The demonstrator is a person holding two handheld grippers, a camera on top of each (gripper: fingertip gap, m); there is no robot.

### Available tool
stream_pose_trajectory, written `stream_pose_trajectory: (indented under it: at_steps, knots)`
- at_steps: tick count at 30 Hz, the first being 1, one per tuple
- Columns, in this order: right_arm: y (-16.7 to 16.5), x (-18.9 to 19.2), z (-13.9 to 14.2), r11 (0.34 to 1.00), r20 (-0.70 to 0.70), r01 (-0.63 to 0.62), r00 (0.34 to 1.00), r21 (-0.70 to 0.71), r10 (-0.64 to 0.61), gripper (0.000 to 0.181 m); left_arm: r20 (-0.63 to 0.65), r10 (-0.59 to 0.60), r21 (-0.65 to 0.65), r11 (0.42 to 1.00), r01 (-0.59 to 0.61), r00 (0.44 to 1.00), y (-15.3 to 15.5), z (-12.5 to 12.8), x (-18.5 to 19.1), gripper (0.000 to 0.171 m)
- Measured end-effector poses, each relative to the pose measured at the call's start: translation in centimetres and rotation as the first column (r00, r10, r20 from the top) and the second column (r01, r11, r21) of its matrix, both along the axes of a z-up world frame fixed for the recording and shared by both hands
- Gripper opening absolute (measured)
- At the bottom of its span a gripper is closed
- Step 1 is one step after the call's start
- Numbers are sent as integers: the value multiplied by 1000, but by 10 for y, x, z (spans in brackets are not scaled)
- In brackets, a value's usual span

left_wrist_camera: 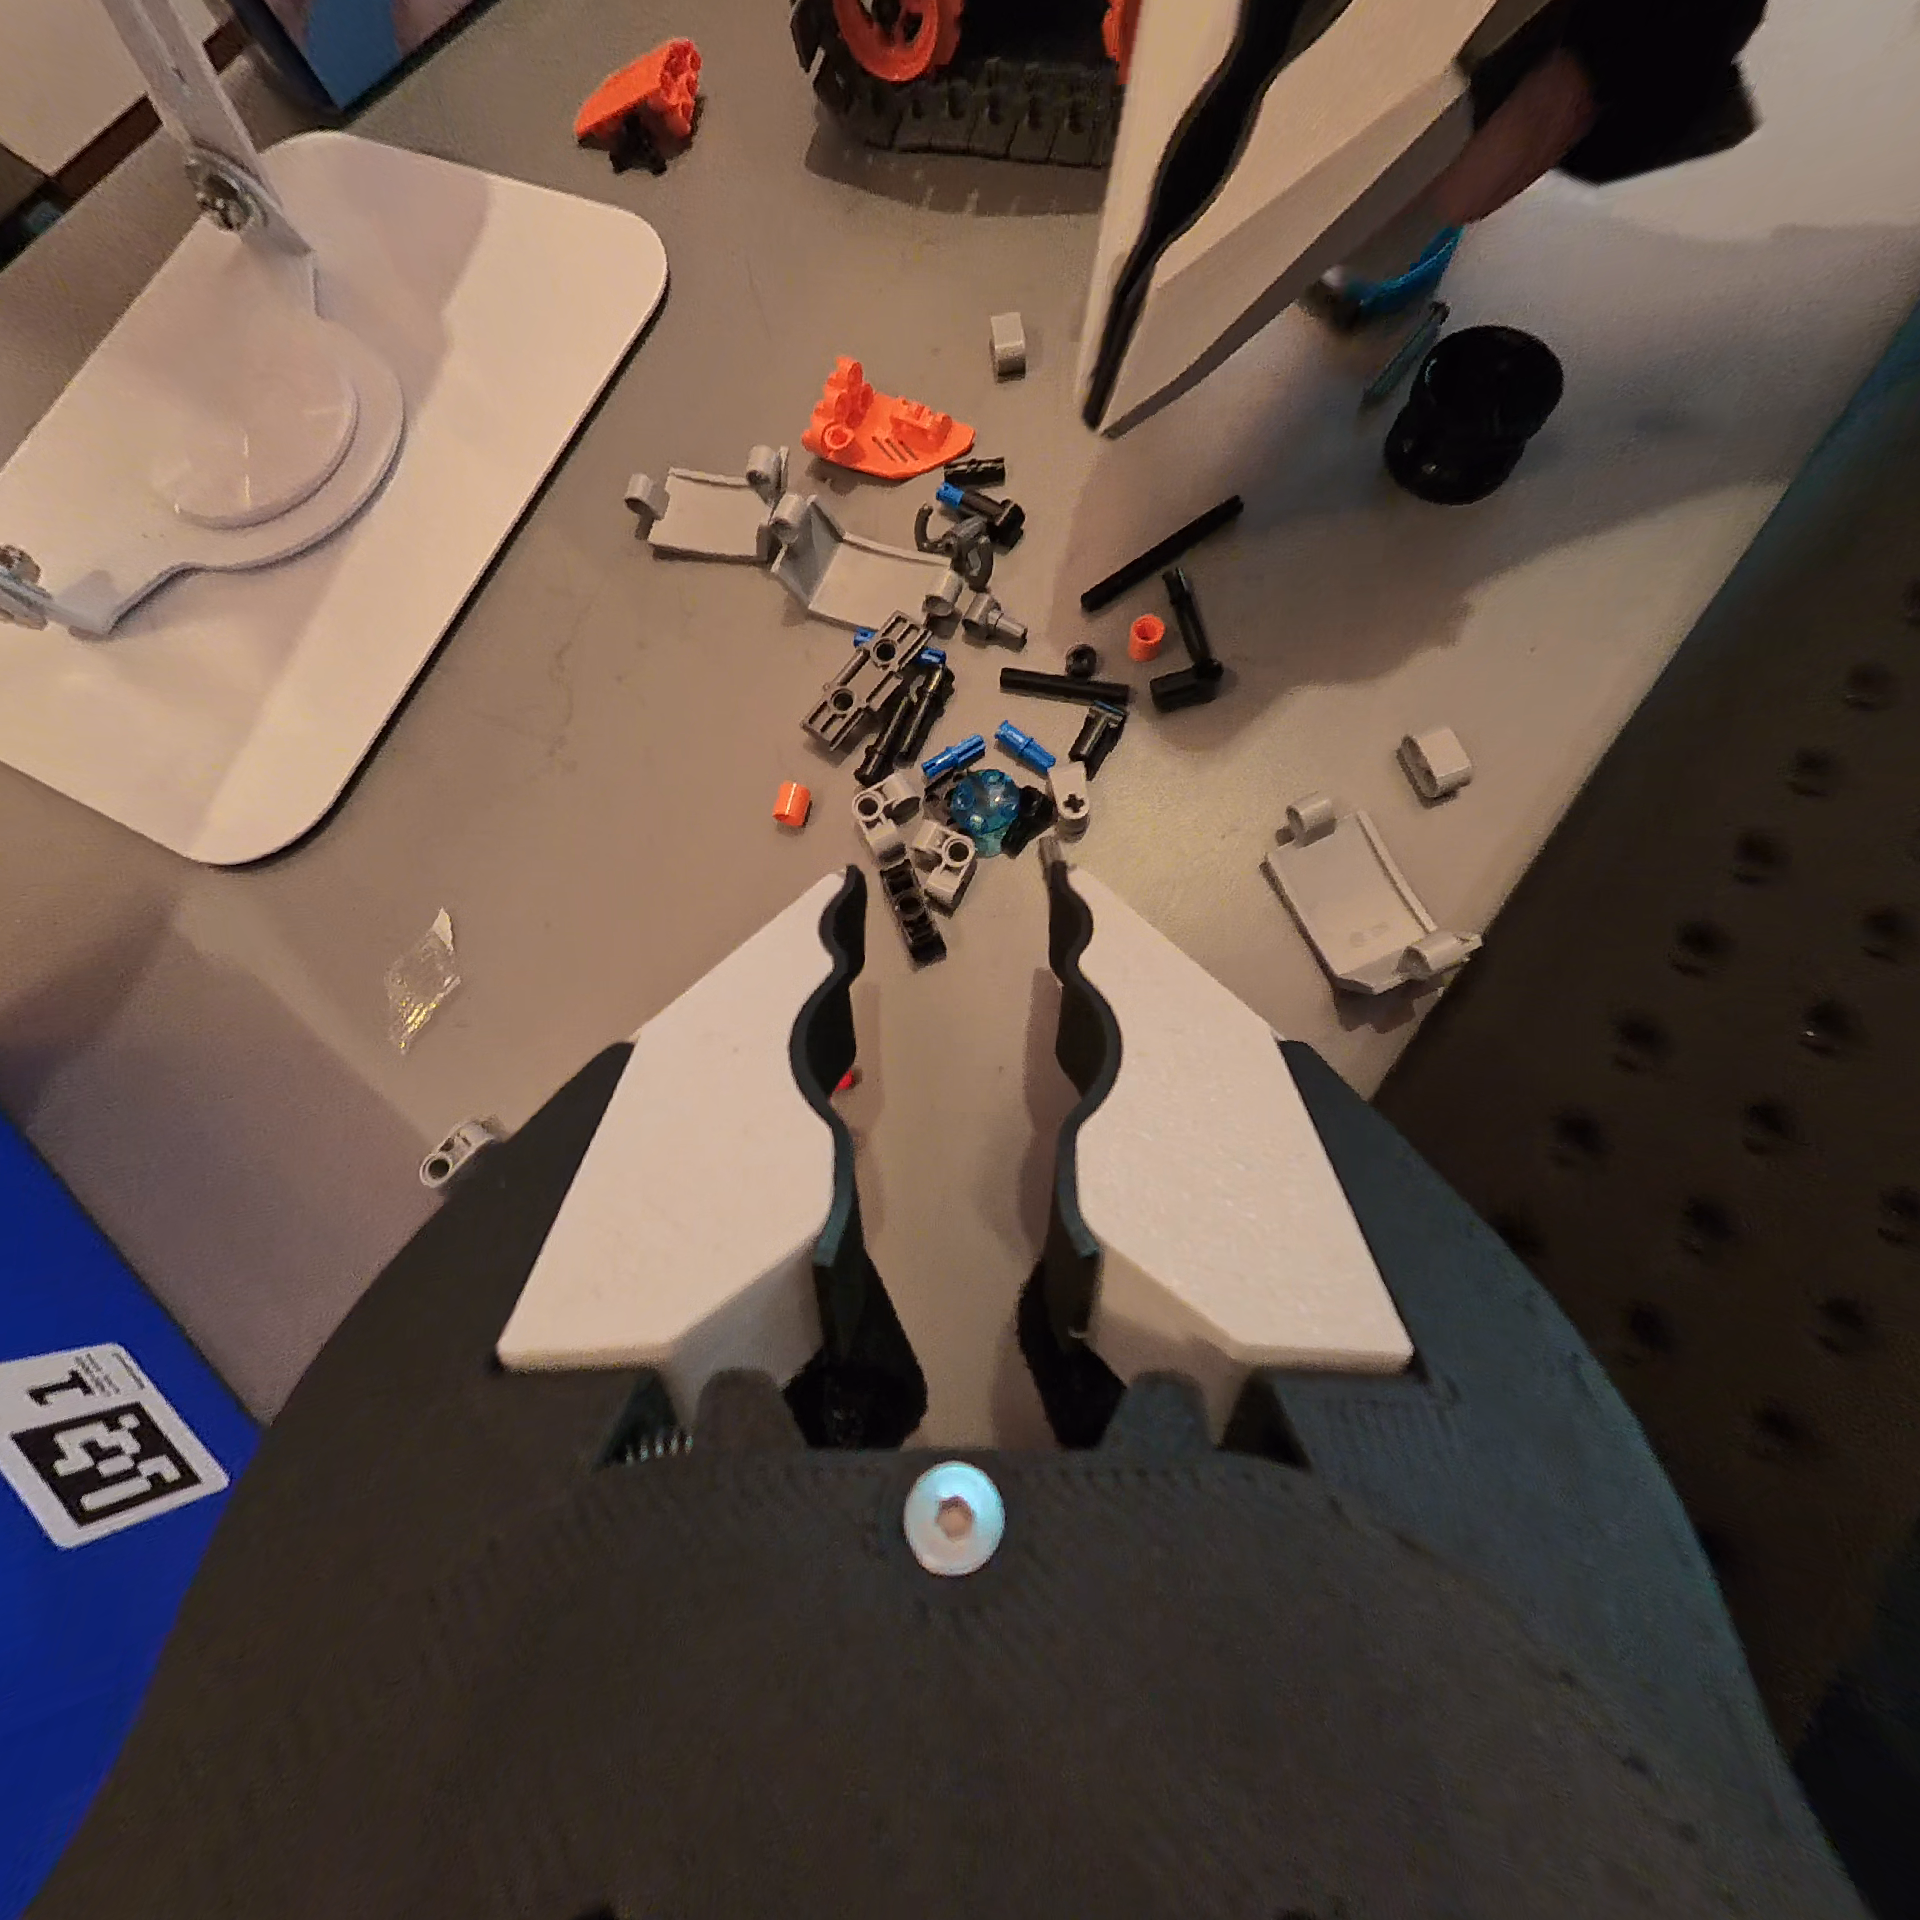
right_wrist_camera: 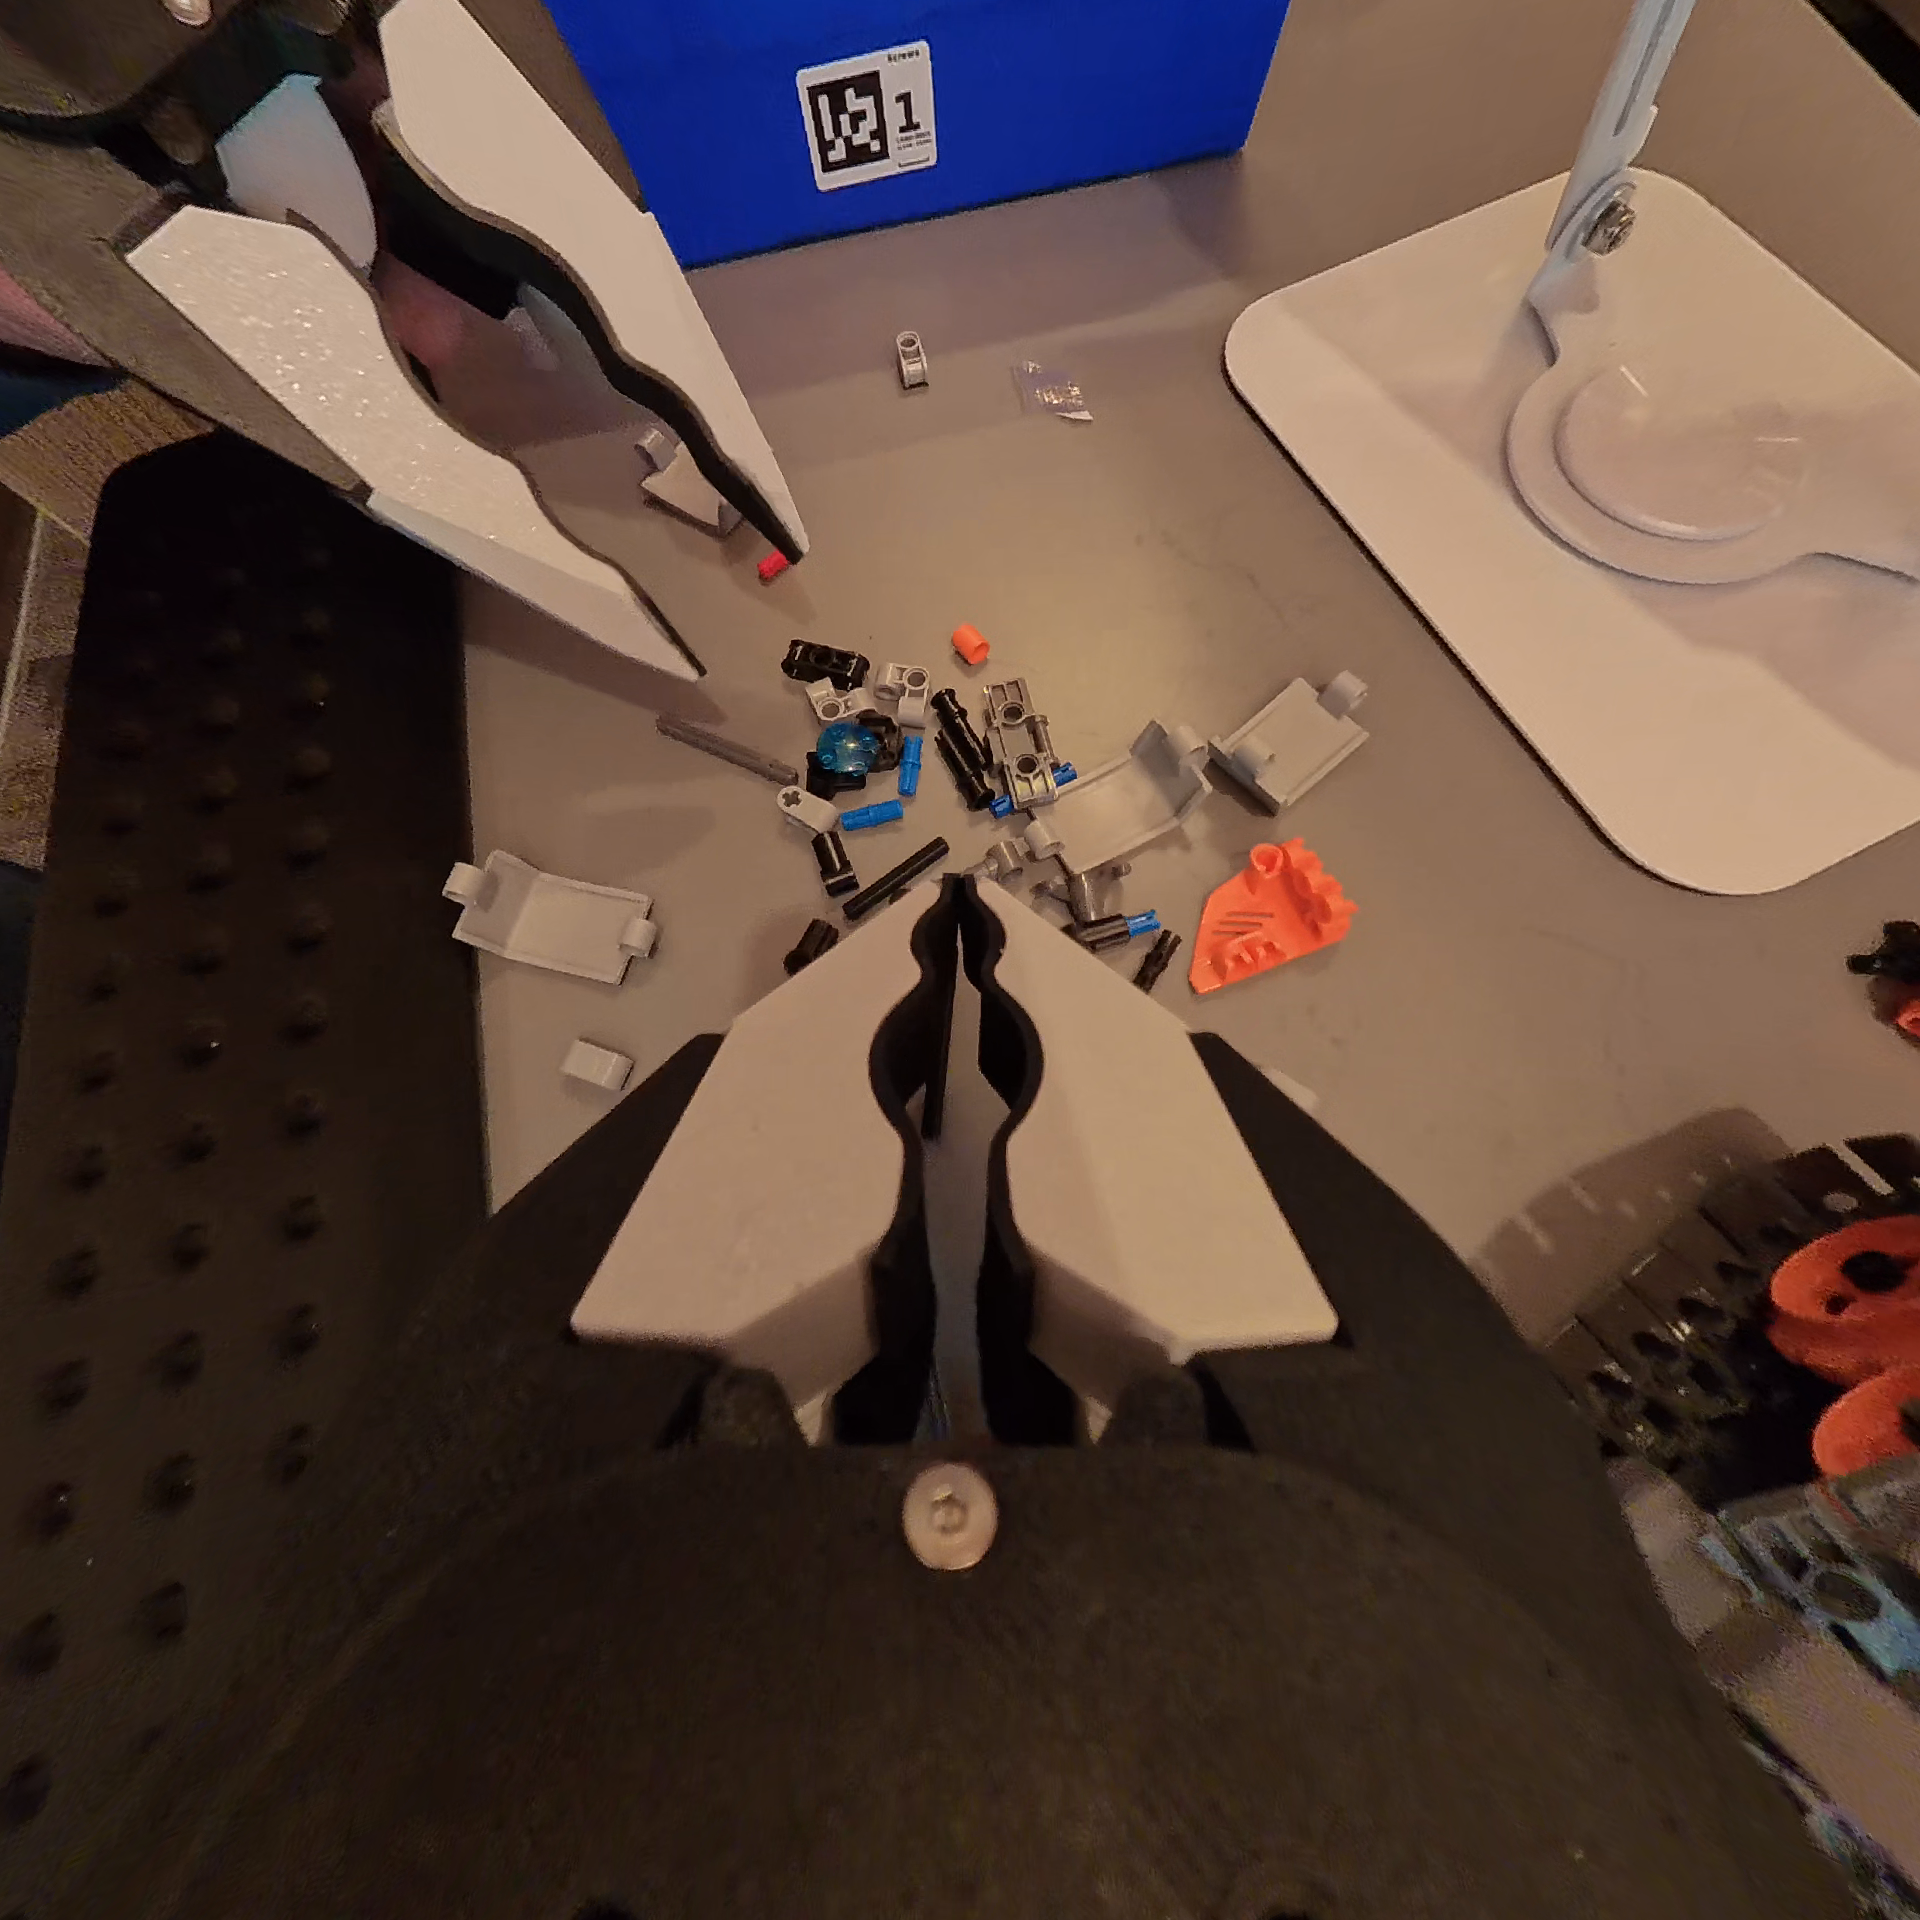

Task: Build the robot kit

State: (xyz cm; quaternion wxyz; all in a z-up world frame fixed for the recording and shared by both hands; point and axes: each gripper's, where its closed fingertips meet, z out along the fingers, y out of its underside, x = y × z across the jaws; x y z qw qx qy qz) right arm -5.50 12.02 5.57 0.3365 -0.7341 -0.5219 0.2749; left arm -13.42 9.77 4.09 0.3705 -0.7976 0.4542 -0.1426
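A pile of small building-toy parts lies on the grey table (left_wrist_camera: 540, 790): black pins and axles, blue pins, grey connectors, a clear blue round piece (left_wrist_camera: 985, 808) (right_wrist_camera: 844, 753), grey curved panels (left_wrist_camera: 707, 514) (right_wrist_camera: 1288, 743) and an orange shell piece (left_wrist_camera: 883, 426) (right_wrist_camera: 1268, 920). My left gripper (left_wrist_camera: 951, 883) is open and empty, low over the near edge of the pile, with a black beam (left_wrist_camera: 914, 920) between its tips. It also shows in the right wrist view (right_wrist_camera: 743, 613). My right gripper (right_wrist_camera: 956, 883) is shut above the pile's other side. It also shows in the left wrist view (left_wrist_camera: 1096, 416).
A white stand base (left_wrist_camera: 468, 416) (right_wrist_camera: 1558, 623) sits beside the pile. A blue box (left_wrist_camera: 83, 1558) (right_wrist_camera: 727, 104) with a marker sticker, a tracked model with orange wheels (left_wrist_camera: 935, 83) (right_wrist_camera: 1766, 1351), a black tyre (left_wrist_camera: 1475, 416) and a dark perforated mat (left_wrist_camera: 1714, 1039) (right_wrist_camera: 239, 935) ring the area. About 9 cm separates my left fingertips from my right. My left tips are roughly 4 cm from the clear blue round piece (right_wrist_camera: 844, 753). The left camera catches it too, in the left wrist view (left_wrist_camera: 1000, 800).
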Motion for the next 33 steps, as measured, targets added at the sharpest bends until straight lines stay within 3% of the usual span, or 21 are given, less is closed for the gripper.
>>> stream_pose_trajectory:
  at_steps: [14, 20, 33]
  knots:
    - [-1, -3, -1, 1000, -6, 18, 1000, -5, -18, 9, -27, 50, -5, 999, -50, 998, 10, 3, -15, 32]
    - [1, -16, -13, 999, 65, 32, 997, 22, -34, 10, -12, 52, -18, 999, -52, 999, 7, 1, -18, 32]
    - [13, -44, -37, 991, 189, -112, 977, 77, 96, 7, 21, 2, -55, 999, -1, 1000, 9, 0, 1, 31]
